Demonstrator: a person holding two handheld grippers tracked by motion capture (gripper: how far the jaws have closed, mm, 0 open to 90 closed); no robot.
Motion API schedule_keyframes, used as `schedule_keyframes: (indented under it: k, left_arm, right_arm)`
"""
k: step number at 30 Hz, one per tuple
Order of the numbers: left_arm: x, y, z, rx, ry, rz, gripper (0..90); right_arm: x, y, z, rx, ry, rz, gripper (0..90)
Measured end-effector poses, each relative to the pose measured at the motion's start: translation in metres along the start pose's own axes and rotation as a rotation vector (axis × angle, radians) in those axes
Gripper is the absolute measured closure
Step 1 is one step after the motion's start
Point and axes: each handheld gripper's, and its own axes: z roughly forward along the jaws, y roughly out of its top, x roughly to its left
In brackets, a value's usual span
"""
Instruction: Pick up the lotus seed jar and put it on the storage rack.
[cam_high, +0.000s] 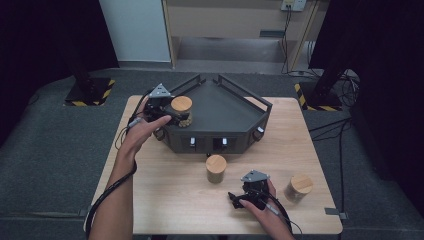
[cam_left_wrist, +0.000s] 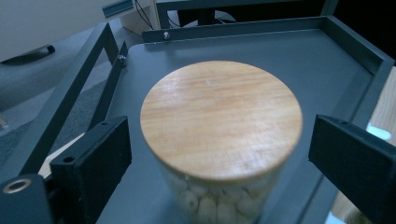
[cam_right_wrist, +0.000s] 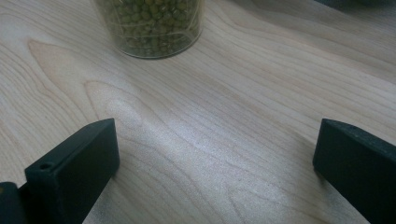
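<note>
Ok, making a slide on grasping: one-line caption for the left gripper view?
Open left gripper straddles a wooden-lidded jar of pale pieces on the dark grey railed tray.

Black two-jaw tool per hand w/ grey triangular top plate, trailing black cable.

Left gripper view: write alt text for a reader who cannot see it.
A jar with a round wooden lid and pale, rounded pieces inside stands on a dark grey railed tray. The left gripper is open, one black finger on each side of the jar, neither touching it.
</note>
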Motion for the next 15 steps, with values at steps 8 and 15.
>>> schedule_keyframes:
  k: [8, 15]
  left_arm:
    - [-0.015, -0.025, -0.026, -0.029, 0.047, -0.02, 4.3]
    - [-0.027, -0.038, -0.044, -0.039, 0.08, -0.023, 4.3]
  right_arm:
    - [0.0, 0.0, 0.0, 0.001, 0.0, 0.0, 0.4]
    - [0.0, 0.0, 0.0, 0.001, 0.0, 0.0, 0.4]
